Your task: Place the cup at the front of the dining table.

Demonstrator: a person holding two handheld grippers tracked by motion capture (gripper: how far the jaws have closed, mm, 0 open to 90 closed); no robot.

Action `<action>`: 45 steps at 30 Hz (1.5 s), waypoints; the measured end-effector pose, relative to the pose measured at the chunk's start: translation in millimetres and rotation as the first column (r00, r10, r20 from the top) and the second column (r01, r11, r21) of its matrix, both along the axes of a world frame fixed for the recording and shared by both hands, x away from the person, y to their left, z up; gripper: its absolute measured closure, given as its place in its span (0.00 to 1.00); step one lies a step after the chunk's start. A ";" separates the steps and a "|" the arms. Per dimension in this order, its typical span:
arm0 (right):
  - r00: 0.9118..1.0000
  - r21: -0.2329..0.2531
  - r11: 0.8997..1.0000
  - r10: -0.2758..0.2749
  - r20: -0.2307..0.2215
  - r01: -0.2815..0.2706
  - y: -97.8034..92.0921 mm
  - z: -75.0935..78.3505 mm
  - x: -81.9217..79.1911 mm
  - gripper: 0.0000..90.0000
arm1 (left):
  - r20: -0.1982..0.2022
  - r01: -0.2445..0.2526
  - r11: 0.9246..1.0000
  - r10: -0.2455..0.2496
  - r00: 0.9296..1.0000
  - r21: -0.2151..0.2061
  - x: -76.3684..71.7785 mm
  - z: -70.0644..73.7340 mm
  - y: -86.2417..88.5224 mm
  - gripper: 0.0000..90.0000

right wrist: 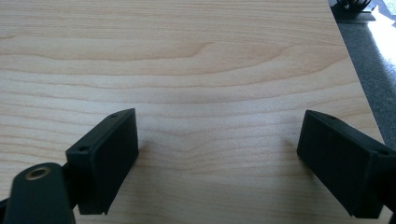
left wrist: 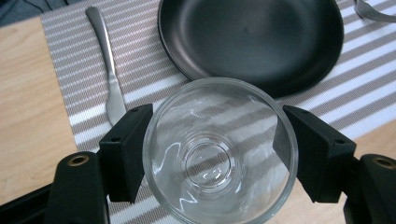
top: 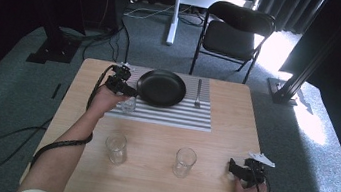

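The tumbler (left wrist: 219,154) is clear, smooth glass with glossy highlights on its thick base. The plate (left wrist: 252,39) beside it looks matt black, with a soft sheen. The placemat (left wrist: 70,70) is a ribbed woven fabric in grey and white stripes. The knife (left wrist: 108,70) is brushed, silvery metal. The desk (right wrist: 196,56) has a smooth, pale wood-grain surface. The left hand-held gripper (left wrist: 212,154) has matt black plastic jaws with brass-coloured fittings.

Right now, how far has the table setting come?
Done: black plate, fork and knife lie on the striped mat. In hand: the left gripper holds a glass at the mat's corner. Left: two glasses stand nearby; the right gripper is open.
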State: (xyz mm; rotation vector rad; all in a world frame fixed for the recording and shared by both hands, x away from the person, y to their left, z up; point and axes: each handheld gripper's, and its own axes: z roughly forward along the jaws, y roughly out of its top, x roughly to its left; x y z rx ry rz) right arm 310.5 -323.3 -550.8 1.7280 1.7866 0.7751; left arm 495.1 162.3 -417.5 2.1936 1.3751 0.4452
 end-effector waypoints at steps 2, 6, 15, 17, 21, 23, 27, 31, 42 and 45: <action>1.000 0.000 1.000 0.000 0.000 0.000 0.0 0.0 0.0 0.13 | 0.002 -0.006 1.000 0.006 1.000 -0.003 3.7 0.9 0.2 0.32; 1.000 0.000 1.000 0.000 0.000 0.000 0.0 0.0 0.0 0.13 | 0.003 -0.008 1.000 0.008 1.000 0.009 10.8 -0.1 1.3 0.32; 1.000 0.000 1.000 0.000 0.000 0.000 0.0 0.0 0.0 0.13 | 0.012 -0.018 1.000 0.018 1.000 -0.005 20.6 -2.5 8.5 0.32; 1.000 0.000 1.000 0.000 0.000 0.000 0.0 0.0 0.0 0.13 | 0.017 -0.021 1.000 0.021 1.000 -0.015 20.9 -3.8 8.5 0.32; 1.000 0.000 1.000 0.000 0.000 0.000 0.0 0.0 0.0 0.13 | 0.016 -0.024 1.000 0.024 1.000 -0.006 23.1 -8.4 7.2 0.32; 1.000 0.000 1.000 0.000 0.000 0.000 0.0 0.0 0.0 0.13 | 0.003 -0.021 0.999 0.021 1.000 -0.029 25.4 -10.8 7.9 0.32; 1.000 0.000 1.000 -0.001 0.000 0.001 -0.1 0.0 0.0 0.13 | 0.004 -0.009 1.000 0.009 1.000 -0.026 27.5 -15.6 3.1 0.32; 1.000 0.000 1.000 -0.003 0.000 0.003 -0.2 0.0 0.1 0.13 | 0.060 0.020 1.000 -0.019 0.998 -0.007 23.5 -25.5 -0.7 0.32; 1.000 0.000 1.000 -0.002 0.000 0.002 -0.2 0.0 0.1 0.13 | 0.084 0.034 0.998 -0.039 0.996 0.051 14.5 -40.1 -4.1 0.20; 1.000 0.000 1.000 -0.003 0.000 0.003 -0.2 0.0 0.1 0.13 | 0.091 0.033 0.998 -0.038 0.995 0.059 11.8 -40.9 -4.3 0.20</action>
